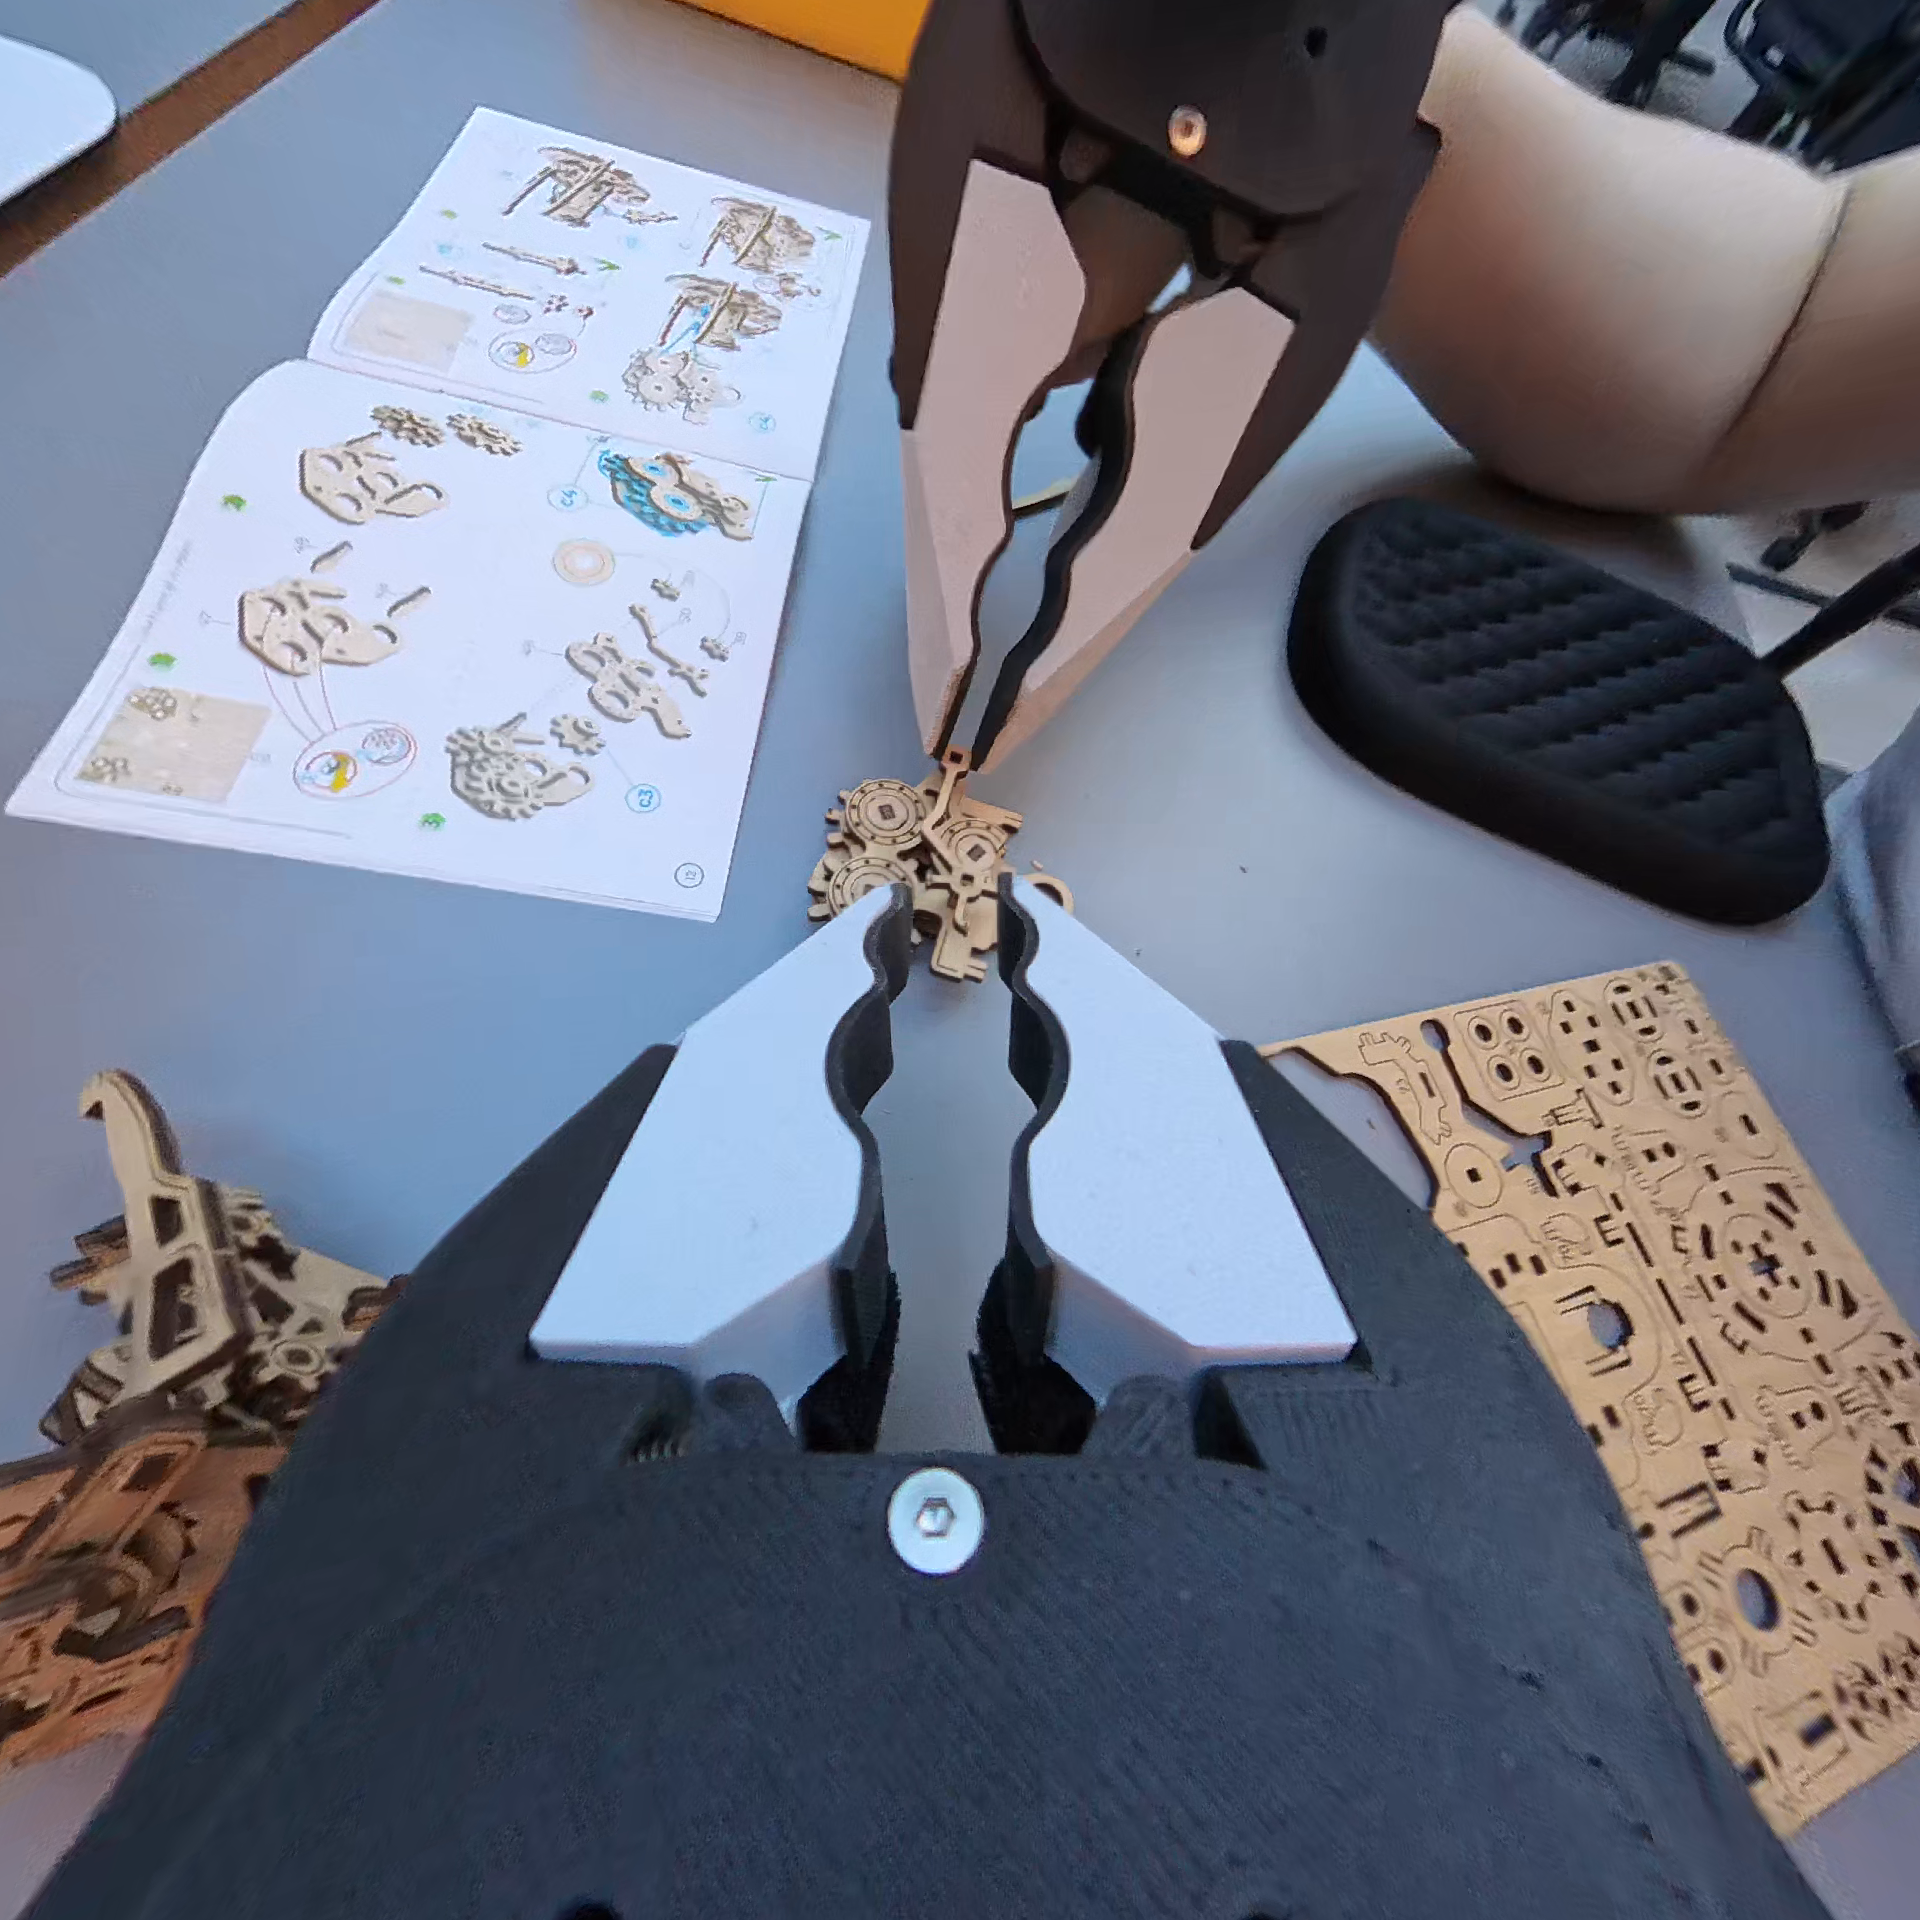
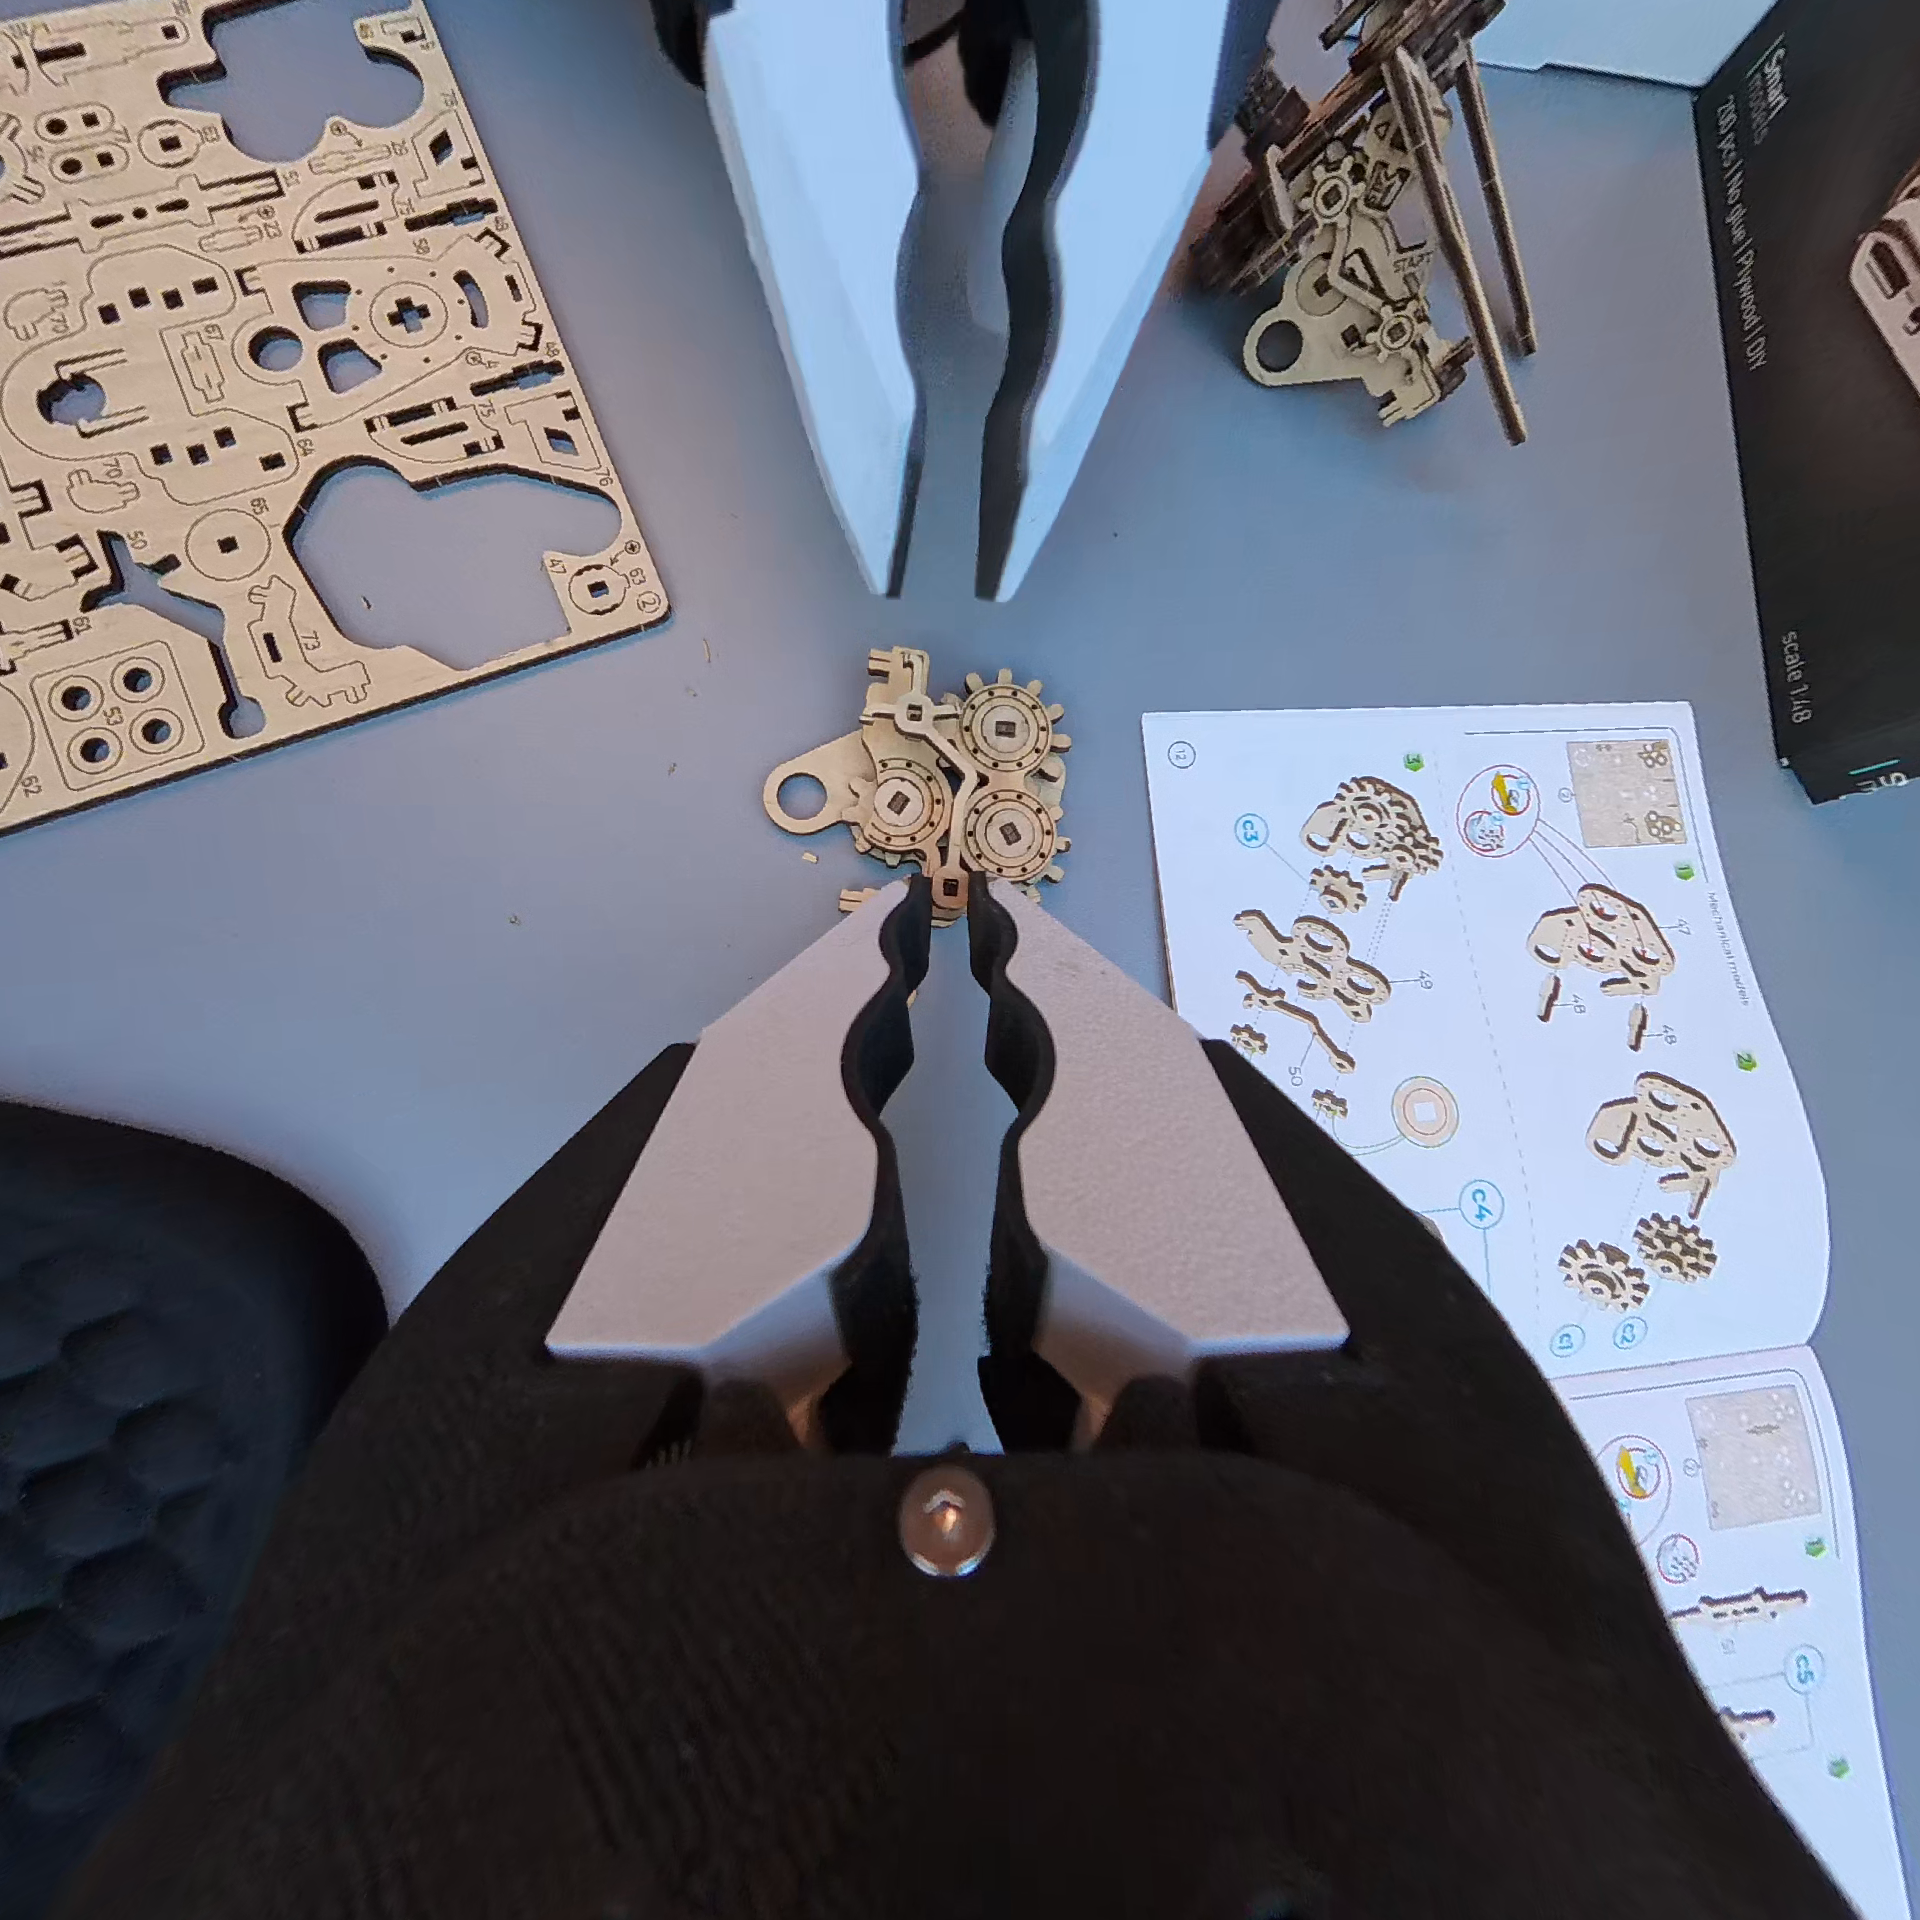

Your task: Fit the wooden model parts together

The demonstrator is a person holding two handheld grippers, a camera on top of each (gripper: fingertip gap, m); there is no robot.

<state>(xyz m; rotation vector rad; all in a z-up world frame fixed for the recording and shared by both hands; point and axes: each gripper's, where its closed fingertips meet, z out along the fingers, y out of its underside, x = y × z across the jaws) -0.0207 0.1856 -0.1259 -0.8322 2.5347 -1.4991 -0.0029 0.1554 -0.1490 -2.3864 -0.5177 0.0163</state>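
Here the right gripper (image 2: 945, 891) has its black pads nipped together on the square end of a thin wooden link (image 2: 940, 800), a crooked strip that runs up across the gear assembly (image 2: 951, 795). That assembly, three toothed wheels on a flat plate with a ring-shaped ear at its 9 o'clock, lies flat on the grey table (image 2: 1299, 582) in the middle of the right wrist view. The left gripper (image 1: 951, 914) stands with its jaws apart, one tip on either side of the assembly's near edge; whether the tips touch the wood cannot be told. In the right wrist view that gripper comes in from 12 o'clock, its tips just short of the gears. Further out in that view, a laser-cut plywood sheet (image 2: 260, 416) with several parts punched out lies at 10 o'clock, a partly built wooden model (image 2: 1382, 260) stands at 1 o'clock, a dark box (image 2: 1829, 468) lies at 2 o'clock, an open instruction booklet (image 2: 1507, 1039) at 4 o'clock, and a black padded cushion (image 2: 135, 1455) at 8 o'clock.
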